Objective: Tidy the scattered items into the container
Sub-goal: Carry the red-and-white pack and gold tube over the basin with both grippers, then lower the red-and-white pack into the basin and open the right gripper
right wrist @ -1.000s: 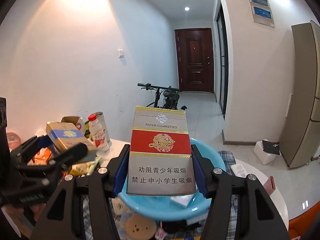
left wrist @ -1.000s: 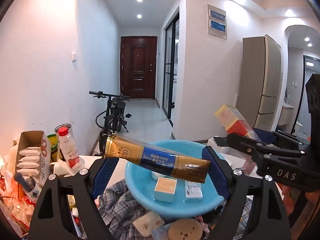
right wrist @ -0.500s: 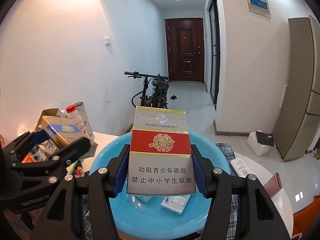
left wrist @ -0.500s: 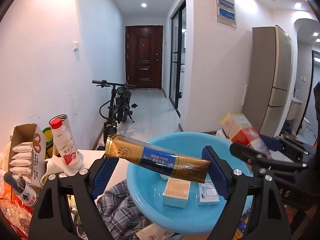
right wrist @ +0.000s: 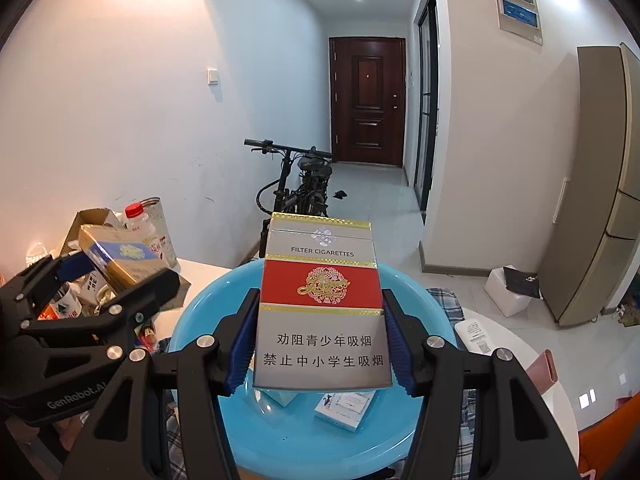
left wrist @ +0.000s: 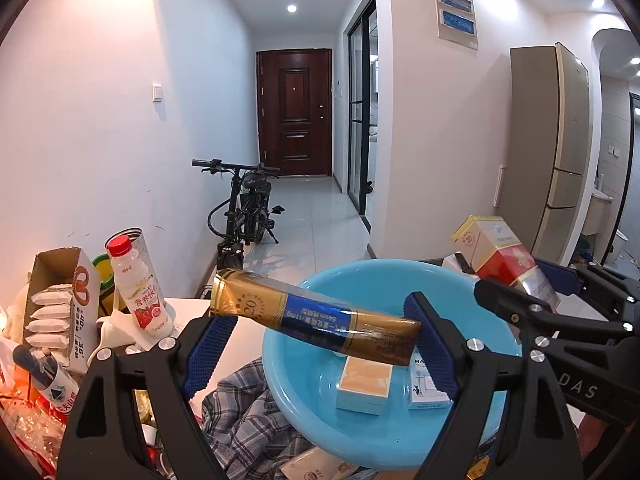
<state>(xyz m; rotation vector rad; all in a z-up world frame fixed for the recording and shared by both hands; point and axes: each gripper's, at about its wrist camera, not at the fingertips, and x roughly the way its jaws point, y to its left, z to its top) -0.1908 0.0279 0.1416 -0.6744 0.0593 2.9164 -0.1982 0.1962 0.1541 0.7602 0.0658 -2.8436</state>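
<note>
Two small boxes (left wrist: pixel 363 386) lie in the round blue plastic basin (left wrist: pixel 304 400); left gripper (left wrist: pixel 316 336) grips a gold-and-blue flat pack (left wrist: pixel 312 316), right gripper (right wrist: pixel 320 338) a red-and-silver cigarette carton (right wrist: pixel 322 300) (clutter remains).

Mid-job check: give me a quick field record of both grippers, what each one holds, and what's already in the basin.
left gripper: shut on gold and blue pack, held crosswise above the basin
right gripper: shut on red and silver cigarette pack, upright above the basin
container: blue basin
in basin: tan-topped box, white and blue box
outside basin: milk bottle, plaid cloth
</note>
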